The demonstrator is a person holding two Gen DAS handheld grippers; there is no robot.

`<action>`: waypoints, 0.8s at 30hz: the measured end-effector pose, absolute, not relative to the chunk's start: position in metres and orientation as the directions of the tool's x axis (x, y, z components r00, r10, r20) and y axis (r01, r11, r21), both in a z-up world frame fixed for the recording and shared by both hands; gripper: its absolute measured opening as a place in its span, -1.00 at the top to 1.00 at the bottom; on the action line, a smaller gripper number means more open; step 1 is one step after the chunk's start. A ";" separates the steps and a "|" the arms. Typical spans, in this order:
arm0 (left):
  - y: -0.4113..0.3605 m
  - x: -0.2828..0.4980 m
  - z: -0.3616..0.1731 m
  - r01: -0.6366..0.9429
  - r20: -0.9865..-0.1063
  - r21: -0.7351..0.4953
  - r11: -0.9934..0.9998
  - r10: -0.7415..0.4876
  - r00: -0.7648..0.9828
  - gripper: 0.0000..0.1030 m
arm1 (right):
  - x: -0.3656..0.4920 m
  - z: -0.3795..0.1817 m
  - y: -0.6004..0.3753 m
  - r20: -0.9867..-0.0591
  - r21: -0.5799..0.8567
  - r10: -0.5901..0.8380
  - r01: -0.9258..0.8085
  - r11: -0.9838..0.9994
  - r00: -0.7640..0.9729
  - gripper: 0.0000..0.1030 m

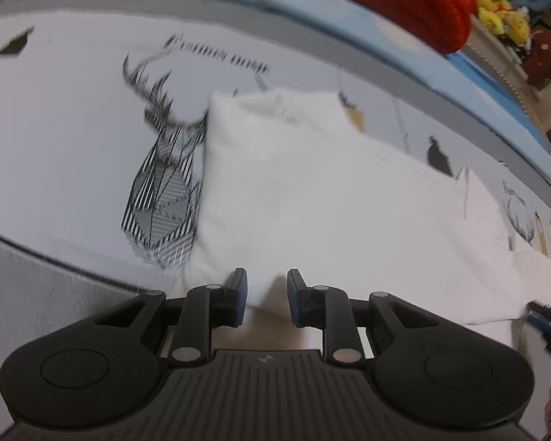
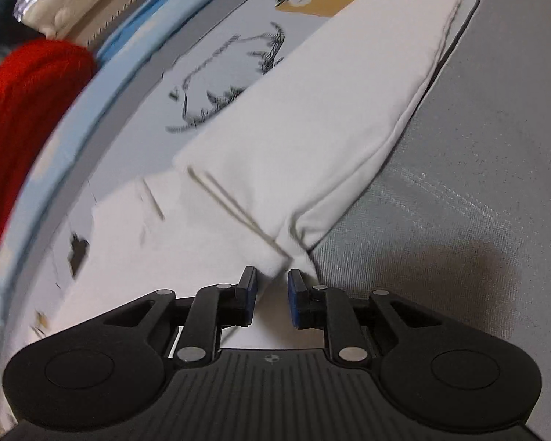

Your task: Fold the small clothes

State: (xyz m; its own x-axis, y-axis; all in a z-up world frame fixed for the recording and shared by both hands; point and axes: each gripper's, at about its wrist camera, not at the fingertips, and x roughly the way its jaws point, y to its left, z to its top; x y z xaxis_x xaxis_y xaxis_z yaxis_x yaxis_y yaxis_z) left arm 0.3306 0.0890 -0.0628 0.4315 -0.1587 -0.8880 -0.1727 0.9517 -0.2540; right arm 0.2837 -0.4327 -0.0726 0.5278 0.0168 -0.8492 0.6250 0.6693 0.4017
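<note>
White garment [image 1: 312, 191] folded on deer-print cloth [image 1: 73, 128]. Left gripper [image 1: 264, 294] and right gripper [image 2: 272, 294]: jaws released, fabric edge between, unpinched.

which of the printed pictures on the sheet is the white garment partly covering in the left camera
The striped deer head, left of the white garment; the garment's edge overlaps its right side. The small black silhouette lies clear.

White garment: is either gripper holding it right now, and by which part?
Neither. The white garment lies folded on the printed sheet; its near edge sits between the open left gripper and right gripper, unpinched.
</note>
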 end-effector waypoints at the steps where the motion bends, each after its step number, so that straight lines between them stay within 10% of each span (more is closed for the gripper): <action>1: 0.087 0.330 -0.060 -0.161 -0.884 -0.252 0.954 -0.159 0.439 0.49 | 0.283 -0.065 -0.436 -0.835 0.396 -0.008 0.612 0.684 0.550 0.62; 24: 0.076 0.325 -0.060 -0.141 -0.877 -0.257 0.956 -0.170 0.448 0.49 | 0.269 -0.086 -0.660 -0.679 0.466 -0.284 0.696 0.546 0.677 0.58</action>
